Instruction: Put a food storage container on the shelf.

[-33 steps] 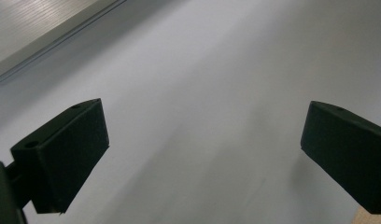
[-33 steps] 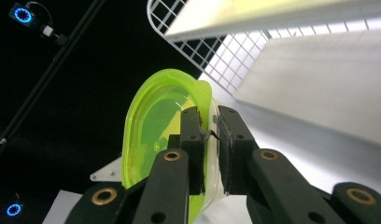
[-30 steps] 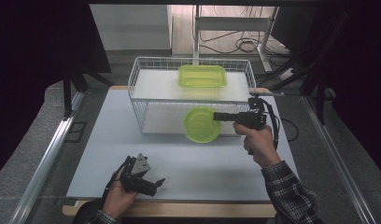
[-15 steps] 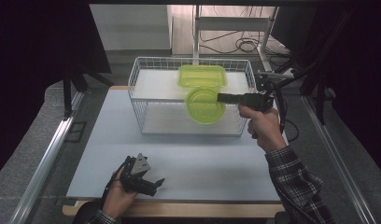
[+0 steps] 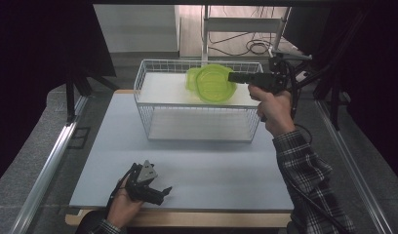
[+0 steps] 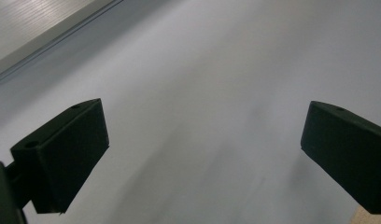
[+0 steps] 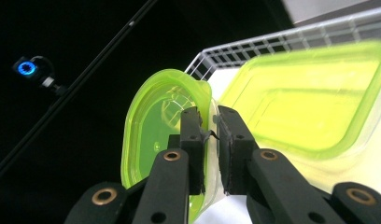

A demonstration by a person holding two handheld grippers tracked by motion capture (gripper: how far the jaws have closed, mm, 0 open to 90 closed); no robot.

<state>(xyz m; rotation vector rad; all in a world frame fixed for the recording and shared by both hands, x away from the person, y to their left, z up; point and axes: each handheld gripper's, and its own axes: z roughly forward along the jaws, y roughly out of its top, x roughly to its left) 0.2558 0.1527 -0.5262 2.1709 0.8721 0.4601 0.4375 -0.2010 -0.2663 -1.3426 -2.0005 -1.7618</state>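
So the right gripper [image 5: 232, 77], jaws clamped on the round green lid [image 5: 214, 84], just lifted it over the wire basket [image 5: 149, 68] onto the green container [image 7: 314, 102], probably capping it, while the left gripper [image 5: 160, 192] idles wide open.

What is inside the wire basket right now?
On the top shelf of the wire basket, a green rectangular container lies at the back. The round green lid held by the right gripper hangs over it, covering most of it. The lower shelf looks bare.
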